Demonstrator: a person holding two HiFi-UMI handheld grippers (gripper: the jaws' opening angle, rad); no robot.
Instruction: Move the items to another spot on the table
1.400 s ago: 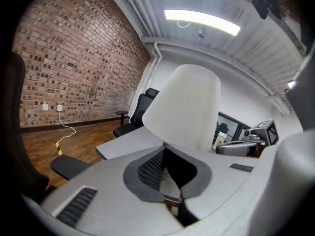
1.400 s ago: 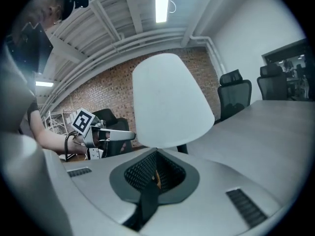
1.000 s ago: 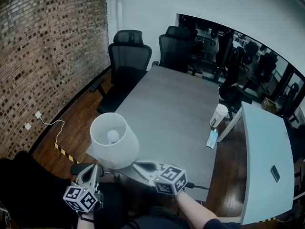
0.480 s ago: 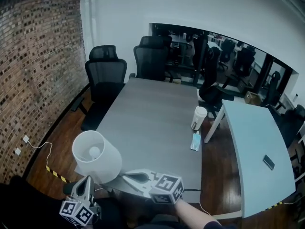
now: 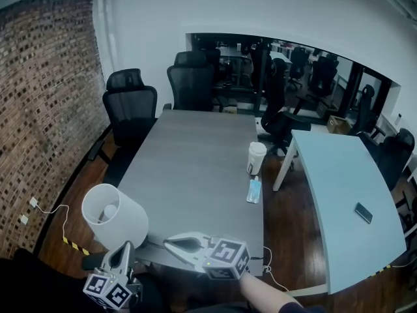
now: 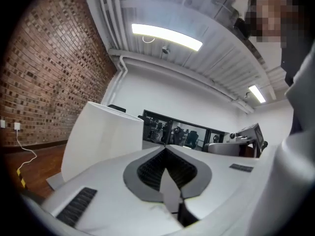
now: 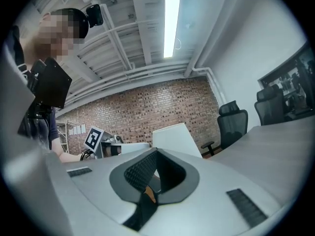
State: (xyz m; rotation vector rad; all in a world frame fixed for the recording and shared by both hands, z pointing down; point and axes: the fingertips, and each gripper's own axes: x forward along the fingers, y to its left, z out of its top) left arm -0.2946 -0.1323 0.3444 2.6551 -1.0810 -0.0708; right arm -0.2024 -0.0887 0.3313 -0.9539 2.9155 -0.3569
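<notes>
1. Starting far left: brick wall (image 5: 45, 109), with a white cable (image 5: 52, 208) on the wooden floor below it.
2. White lamp (image 5: 117, 217) stands upright on the near-left corner of the grey table (image 5: 189, 162). The open top of its shade faces the camera (bulb visible inside).
3. Left gripper (image 5: 124, 250) is low in the head view, just in front of the lamp and pointing level. Its jaws are pressed fully together with nothing between them. In the left gripper view the shade sits beyond and left of the tips.
4. Right gripper (image 5: 171, 243) is at the table's near edge, just right of the lamp, tips aimed left toward it. Its jaws are closed tight and empty.
5. Two black office chairs (image 5: 129, 106) stand around the table's far-left corner.
6. White cup (image 5: 256, 157) stands upright near the grey table's right edge, well apart from both grippers.
7. Blue packet (image 5: 253, 190) lies flat just in front of the cup, at that same edge.
8. White table (image 5: 339, 194) is further right across a strip of floor, with a dark phone (image 5: 363, 212) lying on it.
</notes>
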